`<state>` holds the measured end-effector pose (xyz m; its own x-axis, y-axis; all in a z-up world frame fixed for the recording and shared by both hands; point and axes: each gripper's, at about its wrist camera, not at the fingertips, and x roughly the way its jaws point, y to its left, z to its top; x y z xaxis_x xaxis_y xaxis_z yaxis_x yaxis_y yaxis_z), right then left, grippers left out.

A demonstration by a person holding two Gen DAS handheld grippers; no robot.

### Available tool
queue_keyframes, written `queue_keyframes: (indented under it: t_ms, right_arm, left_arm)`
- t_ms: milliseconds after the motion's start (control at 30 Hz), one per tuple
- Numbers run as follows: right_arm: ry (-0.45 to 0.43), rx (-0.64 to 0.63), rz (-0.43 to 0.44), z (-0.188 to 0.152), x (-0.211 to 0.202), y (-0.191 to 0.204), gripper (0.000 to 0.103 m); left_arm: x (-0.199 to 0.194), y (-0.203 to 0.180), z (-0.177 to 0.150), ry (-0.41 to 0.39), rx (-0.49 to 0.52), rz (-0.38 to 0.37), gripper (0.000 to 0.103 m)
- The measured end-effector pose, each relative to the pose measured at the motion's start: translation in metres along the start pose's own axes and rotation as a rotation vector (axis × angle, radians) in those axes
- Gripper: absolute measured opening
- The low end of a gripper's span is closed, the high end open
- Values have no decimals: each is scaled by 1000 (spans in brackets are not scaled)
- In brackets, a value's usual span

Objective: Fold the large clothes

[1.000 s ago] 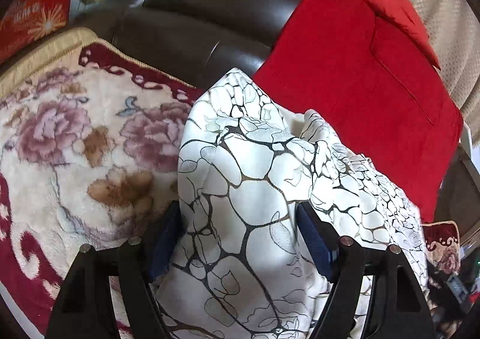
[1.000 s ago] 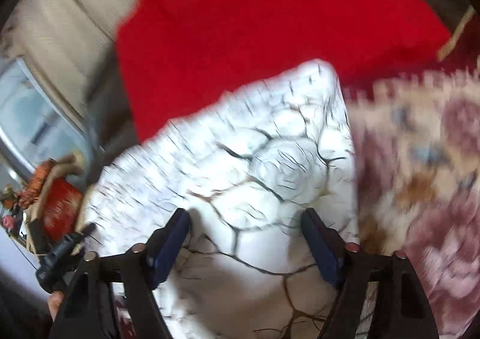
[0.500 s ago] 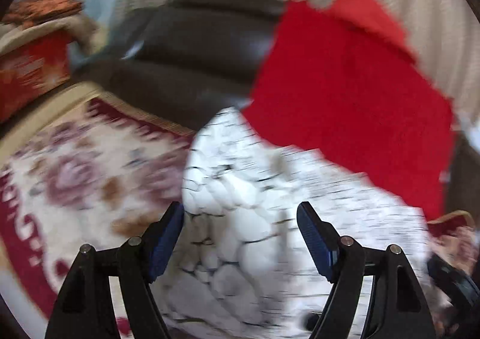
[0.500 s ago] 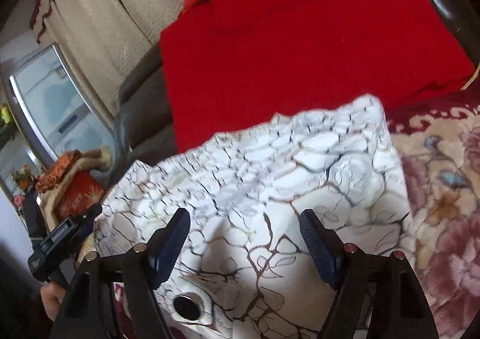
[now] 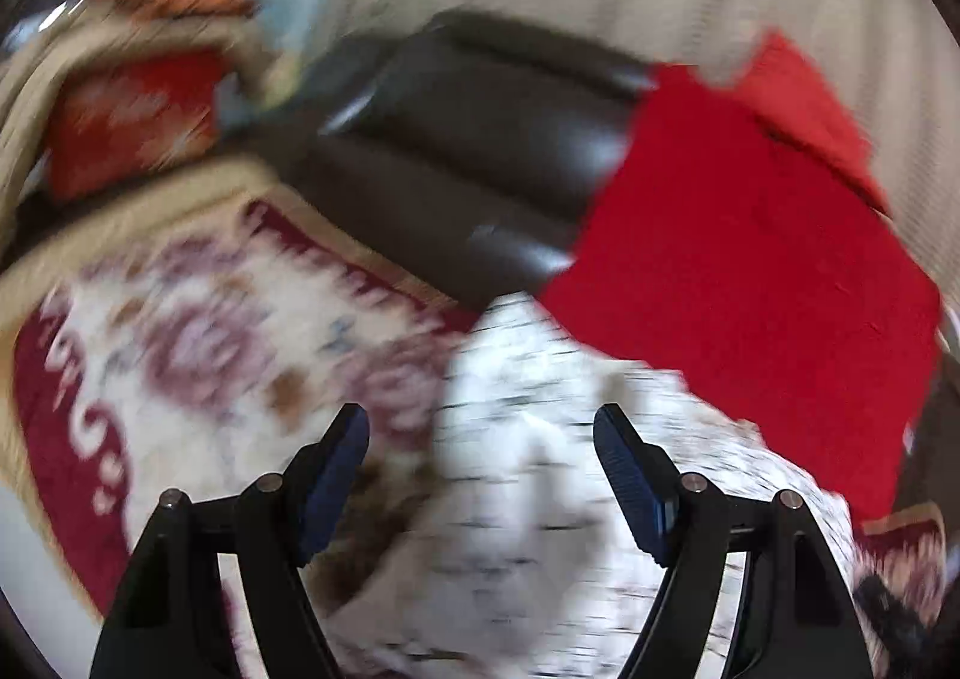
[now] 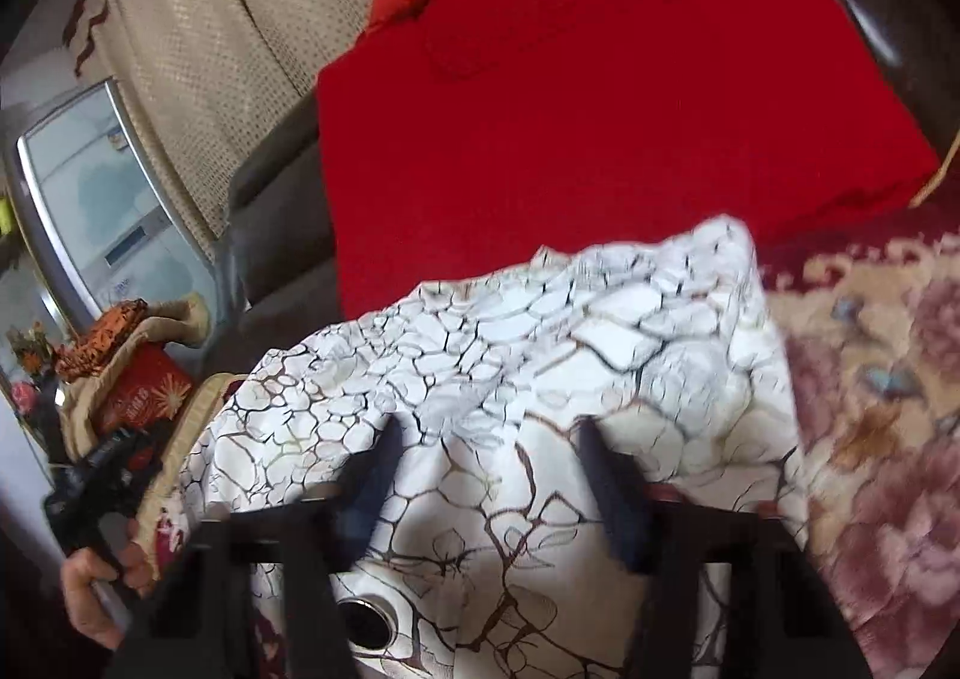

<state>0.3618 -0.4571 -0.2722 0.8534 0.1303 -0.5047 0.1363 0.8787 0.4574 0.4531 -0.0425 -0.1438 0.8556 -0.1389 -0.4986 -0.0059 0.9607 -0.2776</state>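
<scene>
Jaws on the right gripper (image 6: 486, 475) are closing, their dark pads now much nearer each other than half a second ago, with a fold of the white garment printed with a dark crackle pattern (image 6: 540, 355) bunched between them; the blur hides whether the pads already press on the cloth. Jaws on the left gripper (image 5: 480, 475) stand spread wide, as they did a second ago, and the same white garment (image 5: 540, 475) lies under and between the blue pads without being pinched. In the left wrist view the garment has slid lower and to the right of where it filled the frame earlier, and the whole picture is more smeared. The garment sits in the lower centre of both views, heaped on the cream plush blanket with mauve roses and a dark red border (image 5: 198, 343), which spreads to the lower left in the left view and along the right edge (image 6: 876, 391) in the right view. Beyond the garment a bright red knitted garment (image 6: 600, 108) lies flat across the upper middle, shown at right (image 5: 750, 271) in the left view. Behind it rises the dark brown leather sofa back (image 5: 492, 138), and beige patterned drapery (image 6: 198, 18) hangs at upper left. At the lower left of the right view a person's hand (image 6: 96, 589) grips the black handle of the other tool.
</scene>
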Motion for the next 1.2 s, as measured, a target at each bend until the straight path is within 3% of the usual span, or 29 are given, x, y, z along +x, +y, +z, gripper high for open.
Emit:
queue_keyframes:
  t_ms: [100, 167, 200, 267, 333, 433, 633, 833, 967, 1133, 1200]
  right_arm:
    - [-1, -8, -35, 0, 3, 1, 38]
    - [39, 12, -64, -2, 14, -6, 38]
    - [72, 26, -86, -4, 21, -11, 38]
    - [116, 46, -96, -8, 31, -19, 37]
    - [114, 39, -94, -7, 30, -18, 37]
    - [105, -1, -119, -1, 25, -9, 38]
    - [53, -36, -80, 27, 23, 22, 39]
    - [206, -8, -172, 18, 71, 14, 40]
    - [147, -30, -171, 26, 58, 26, 39]
    - [38, -15, -243, 43, 37, 21, 39]
    - [94, 38, -278, 43, 48, 2, 39]
  left_arm:
    - [3, -38, -9, 10, 154, -89, 78]
    - [21, -49, -19, 74, 194, -95, 78]
    - [34, -50, -23, 122, 204, -72, 78]
    - [73, -46, -39, 295, 221, 26, 78]
    - [92, -42, -52, 351, 241, 67, 80]
    - [89, -52, -53, 323, 310, 98, 86]
    - [91, -50, -56, 304, 318, 94, 87]
    - [89, -51, -59, 293, 352, 86, 89]
    - [87, -53, -60, 290, 356, 83, 89]
    - [88, -52, -60, 288, 362, 74, 90]
    - [87, -52, -60, 287, 363, 74, 90]
